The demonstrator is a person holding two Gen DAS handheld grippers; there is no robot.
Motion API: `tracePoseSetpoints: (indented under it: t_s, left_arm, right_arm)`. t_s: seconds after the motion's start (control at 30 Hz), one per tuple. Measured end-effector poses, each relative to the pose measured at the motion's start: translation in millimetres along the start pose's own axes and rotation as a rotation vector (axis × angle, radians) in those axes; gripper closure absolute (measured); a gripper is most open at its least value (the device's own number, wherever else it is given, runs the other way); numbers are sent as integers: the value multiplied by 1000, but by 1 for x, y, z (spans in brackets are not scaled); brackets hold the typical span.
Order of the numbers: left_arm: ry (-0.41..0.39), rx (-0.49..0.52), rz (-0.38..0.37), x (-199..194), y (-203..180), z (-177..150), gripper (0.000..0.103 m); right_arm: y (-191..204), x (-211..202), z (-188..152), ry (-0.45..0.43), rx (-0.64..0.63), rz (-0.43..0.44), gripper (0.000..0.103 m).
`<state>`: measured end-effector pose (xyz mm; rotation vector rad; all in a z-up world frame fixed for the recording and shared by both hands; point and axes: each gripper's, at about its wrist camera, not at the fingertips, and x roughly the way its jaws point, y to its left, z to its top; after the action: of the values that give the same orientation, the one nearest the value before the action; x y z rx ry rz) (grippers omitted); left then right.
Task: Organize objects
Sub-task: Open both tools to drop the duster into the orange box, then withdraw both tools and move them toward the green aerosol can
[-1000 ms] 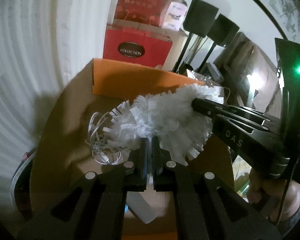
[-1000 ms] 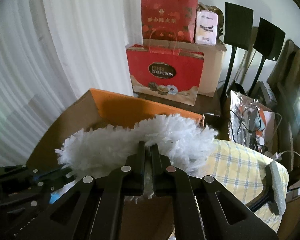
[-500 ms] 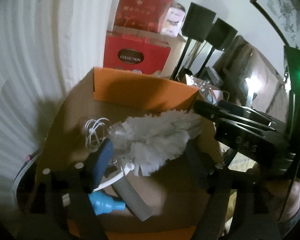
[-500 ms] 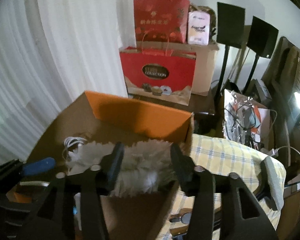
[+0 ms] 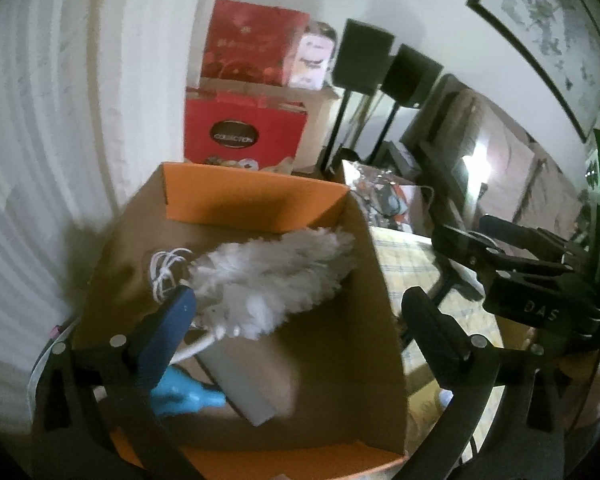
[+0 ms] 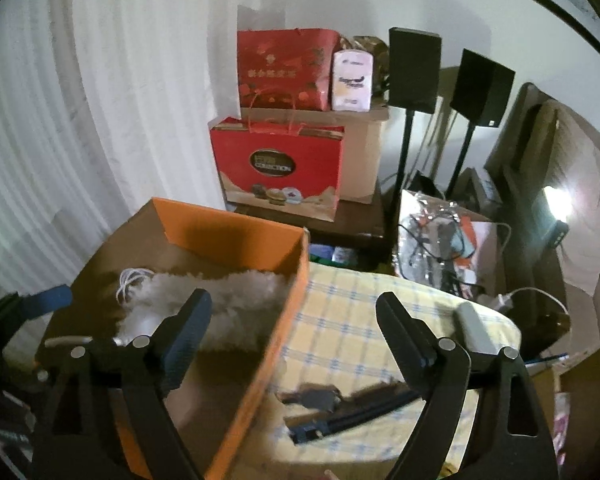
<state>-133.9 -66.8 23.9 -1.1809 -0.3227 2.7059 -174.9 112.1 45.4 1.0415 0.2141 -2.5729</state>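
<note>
A fluffy white duster (image 5: 272, 276) lies inside the open orange cardboard box (image 5: 256, 204), its handle end toward me. Beside it in the box are a coil of white cord (image 5: 166, 270), a blue plastic piece (image 5: 184, 394) and a grey flat bar (image 5: 236, 376). My left gripper (image 5: 300, 320) hovers above the box with its jaws opening wide and nothing between them. In the right wrist view the duster (image 6: 236, 300) sits in the box (image 6: 236, 228) at left. My right gripper (image 6: 296, 320) is above the box's right wall, jaws opening, holding nothing.
A yellow checked cloth (image 6: 360, 320) covers the surface right of the box, with a dark tool (image 6: 340, 408) and a grey block (image 6: 474, 326) on it. Red gift bags (image 6: 280, 168) on cartons, two black speakers on stands (image 6: 414, 68) and a bag of cables (image 6: 440, 248) stand behind.
Both grippers were shut on the duster; they have opened and let it go. The duster dropped into the box, and both grippers drew back and up.
</note>
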Motion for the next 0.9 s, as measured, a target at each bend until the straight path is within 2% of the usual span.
tracePoseSetpoints:
  t_s: [0.2,0.6,0.77,0.9]
  left_arm:
    - [20,52,-59,-5,-25,-11,0]
    - [76,129,-144,18,-83,-17,0]
    - [90,134,-161,29,-99,-13,0]
    - [108,175,-190,39,-118,-16,0]
  right_arm:
    - [-27,-30,-21,2,27,-15,14]
    - [-92,-59,-56,31,126,-105,14]
    - [-114,-54,-64,56,160,-122,21]
    - [-129,-52,-74,75,192,-128,28]
